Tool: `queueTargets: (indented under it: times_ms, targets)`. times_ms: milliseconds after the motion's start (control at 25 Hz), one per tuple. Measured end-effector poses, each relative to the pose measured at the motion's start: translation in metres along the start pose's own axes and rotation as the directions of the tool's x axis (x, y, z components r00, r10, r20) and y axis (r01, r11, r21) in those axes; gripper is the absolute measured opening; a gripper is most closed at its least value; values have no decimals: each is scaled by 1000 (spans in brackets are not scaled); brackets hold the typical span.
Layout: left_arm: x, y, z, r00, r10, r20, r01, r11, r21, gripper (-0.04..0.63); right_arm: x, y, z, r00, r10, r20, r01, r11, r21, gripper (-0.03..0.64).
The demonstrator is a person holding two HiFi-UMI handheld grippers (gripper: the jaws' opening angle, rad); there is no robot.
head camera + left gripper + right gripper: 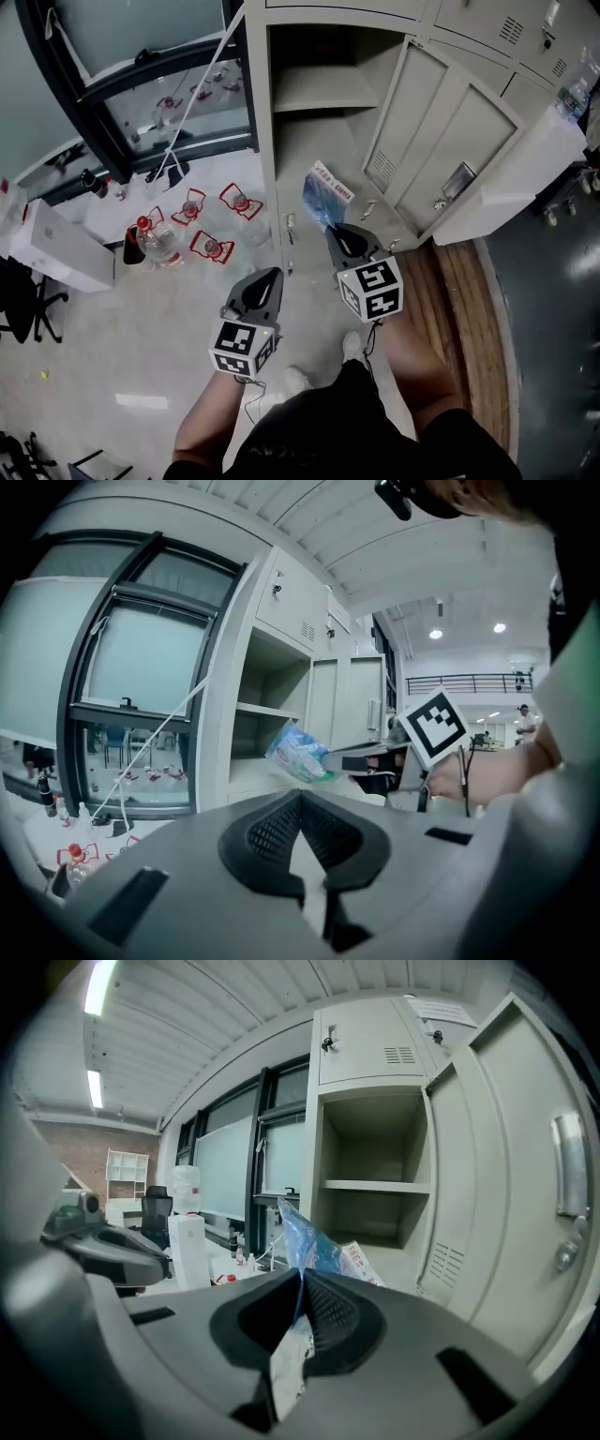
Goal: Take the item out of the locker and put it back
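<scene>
Left gripper point(300, 797) jaws pressed together; right gripper point(302, 1275) jaws pinch blue packet point(317, 1247)

Office workspace, grey metal lockers point(450, 141), glass partition point(141, 28), desk chair point(155, 1211)

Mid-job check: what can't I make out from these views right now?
- Print on the packet: too small in the head view. The right tool covers its lower part in that tool's own view.
- Locker floor: partly hidden by the packet in the head view and the right tool's view.
- Space above the shelf: in shadow in the head view.
</scene>
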State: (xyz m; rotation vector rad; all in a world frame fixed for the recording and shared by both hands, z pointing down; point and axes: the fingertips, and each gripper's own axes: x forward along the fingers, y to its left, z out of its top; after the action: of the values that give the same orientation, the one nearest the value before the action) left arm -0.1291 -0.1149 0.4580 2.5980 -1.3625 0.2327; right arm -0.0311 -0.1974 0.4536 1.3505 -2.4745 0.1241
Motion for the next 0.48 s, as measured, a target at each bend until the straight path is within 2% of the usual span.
queueTargets:
  times_ms: [240,480]
  targets:
    - [1,-6,3,1000,12,15,-12,1000,-4,3,-27,10,-1,999,29,21,-30,999,43,17]
    - [9,-32,5,999,29,17,-29,1000,-7,3,-57,3,-11,997,67,39,-69,996,64,15]
